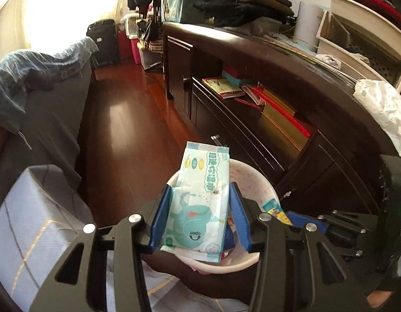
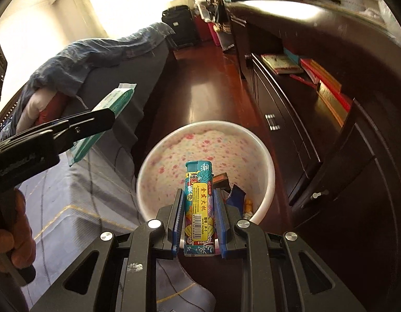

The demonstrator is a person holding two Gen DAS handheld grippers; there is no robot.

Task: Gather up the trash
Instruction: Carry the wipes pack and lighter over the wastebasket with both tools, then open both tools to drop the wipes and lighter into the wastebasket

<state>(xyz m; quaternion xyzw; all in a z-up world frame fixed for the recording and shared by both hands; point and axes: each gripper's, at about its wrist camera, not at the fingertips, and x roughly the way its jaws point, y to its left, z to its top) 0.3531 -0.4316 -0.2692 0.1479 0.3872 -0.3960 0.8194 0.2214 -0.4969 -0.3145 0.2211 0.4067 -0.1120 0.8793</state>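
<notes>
My left gripper (image 1: 200,189) is shut on a white and teal wet-wipe pack (image 1: 200,202) with an elephant print, held above a round white bin (image 1: 268,189) lined with a pink-dotted bag. My right gripper (image 2: 199,195) is shut on a teal lighter (image 2: 199,208) with a yellow label, hanging over the near rim of the same bin (image 2: 268,161). Inside the bin lie several wrappers (image 2: 234,195). In the right wrist view the left gripper (image 2: 57,132) and its wipe pack (image 2: 109,104) show at the left, held by a hand (image 2: 10,239).
A dark wooden cabinet (image 1: 265,59) with open shelves of books runs along the right. A bed with a grey checked cover (image 1: 31,234) lies at the left. Reddish wood floor (image 1: 132,109) stretches ahead. A white plastic bag (image 1: 382,109) sits on the cabinet top.
</notes>
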